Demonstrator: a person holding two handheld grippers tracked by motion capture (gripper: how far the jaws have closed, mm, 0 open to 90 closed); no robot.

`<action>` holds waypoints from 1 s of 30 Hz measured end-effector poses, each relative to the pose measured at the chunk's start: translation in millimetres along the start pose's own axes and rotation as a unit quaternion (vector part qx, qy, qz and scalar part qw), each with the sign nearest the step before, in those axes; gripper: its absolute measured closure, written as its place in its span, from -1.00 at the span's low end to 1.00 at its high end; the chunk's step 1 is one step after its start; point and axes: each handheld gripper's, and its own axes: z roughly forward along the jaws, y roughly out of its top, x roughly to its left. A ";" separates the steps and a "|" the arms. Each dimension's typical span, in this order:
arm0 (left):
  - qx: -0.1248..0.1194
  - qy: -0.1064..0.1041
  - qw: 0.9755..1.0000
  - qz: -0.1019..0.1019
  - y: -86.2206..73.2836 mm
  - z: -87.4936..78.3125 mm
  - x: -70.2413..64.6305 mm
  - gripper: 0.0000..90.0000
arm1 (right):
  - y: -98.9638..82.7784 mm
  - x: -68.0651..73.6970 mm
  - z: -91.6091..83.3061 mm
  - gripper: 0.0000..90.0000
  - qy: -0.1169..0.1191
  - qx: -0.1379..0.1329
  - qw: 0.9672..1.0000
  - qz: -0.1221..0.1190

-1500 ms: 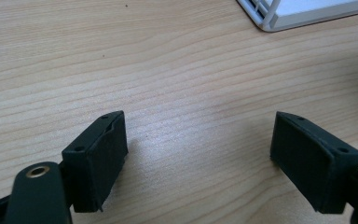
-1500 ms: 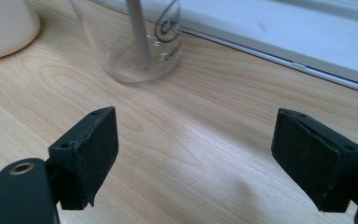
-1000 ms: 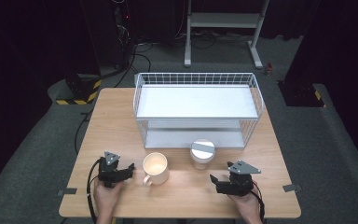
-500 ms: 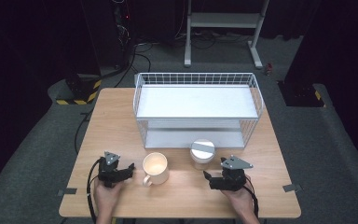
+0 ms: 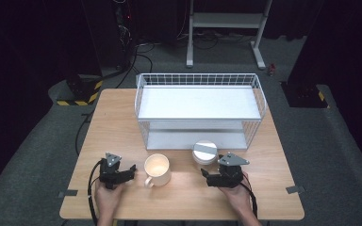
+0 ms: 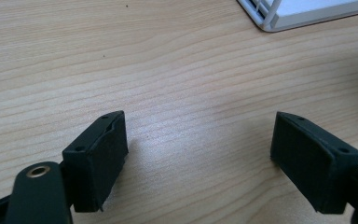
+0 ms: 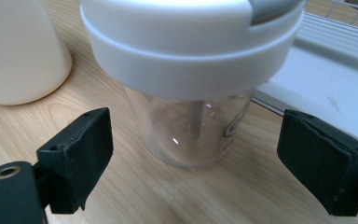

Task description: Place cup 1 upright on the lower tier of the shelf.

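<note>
A clear tumbler (image 5: 205, 152) with a white lid and grey flap stands in front of the wire rack. A cream mug (image 5: 157, 169) stands to its left, handle toward the table's front. My right gripper (image 5: 206, 176) lies low at the tumbler's front right and points left. In the right gripper view its jaws (image 7: 196, 126) stand wide apart with the tumbler (image 7: 191, 93) just ahead of the tips, untouched. They have just been opening. My left gripper (image 5: 132, 172) rests left of the mug, open over bare wood (image 6: 200, 121).
A white two-level wire rack (image 5: 200, 84) fills the back half of the wooden table (image 5: 264, 197), and its base (image 7: 321, 70) runs close behind the tumbler. The mug (image 7: 18, 51) stands beside the tumbler. A rack corner (image 6: 265, 18) shows far ahead of the left jaws.
My right gripper has slid left across the table front, closer to the tumbler. The left gripper, mug and tumbler have stayed put.
</note>
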 end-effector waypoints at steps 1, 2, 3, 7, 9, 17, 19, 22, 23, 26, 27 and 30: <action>0.001 0.000 1.000 0.001 0.0 -0.1 0.1 -0.58 | 0.7 0.4 0.9 -0.78 0.000 0.001 1.000 0.002; 0.000 0.000 1.000 0.000 0.0 0.0 0.0 -0.58 | 1.8 0.8 2.0 -0.78 0.000 0.002 1.000 0.003; 0.000 0.000 1.000 0.000 0.0 0.0 0.0 -0.58 | 2.8 0.9 2.9 -0.78 0.000 0.001 1.000 0.001; 0.000 0.000 1.000 0.001 0.0 -0.1 0.0 -0.58 | 5.6 0.9 4.8 -0.78 -0.001 -0.001 1.000 0.002; 0.000 0.000 1.000 0.000 -0.1 0.0 0.1 -0.58 | 7.9 1.5 6.3 -0.78 -0.001 0.001 1.000 -0.001; 0.000 -0.001 1.000 -0.001 0.0 -0.1 0.0 -0.58 | 9.7 -0.1 12.7 -0.78 -0.002 -0.006 1.000 0.007; 0.001 -0.001 1.000 0.001 0.0 -0.1 0.1 -0.58 | 10.0 0.7 13.5 -0.78 -0.002 -0.005 1.000 0.010; -0.001 0.001 1.000 0.000 -0.1 0.1 -0.1 -0.58 | 10.5 1.0 15.1 -0.78 -0.001 -0.004 1.000 0.006; 0.000 0.000 1.000 0.000 0.0 0.0 0.0 -0.58 | 10.9 1.6 15.7 -0.78 -0.001 -0.004 1.000 0.006; -0.001 0.001 1.000 0.000 -0.1 0.1 0.0 -0.58 | 11.9 1.5 20.0 -0.78 -0.001 -0.007 1.000 0.004; -0.001 0.001 1.000 0.000 -0.1 0.1 0.0 -0.58 | 11.9 1.5 20.0 -0.78 -0.001 -0.007 1.000 0.004; 0.000 0.000 1.000 0.000 0.0 0.0 0.0 -0.58 | 13.8 2.0 22.8 -0.78 -0.002 -0.005 1.000 0.005</action>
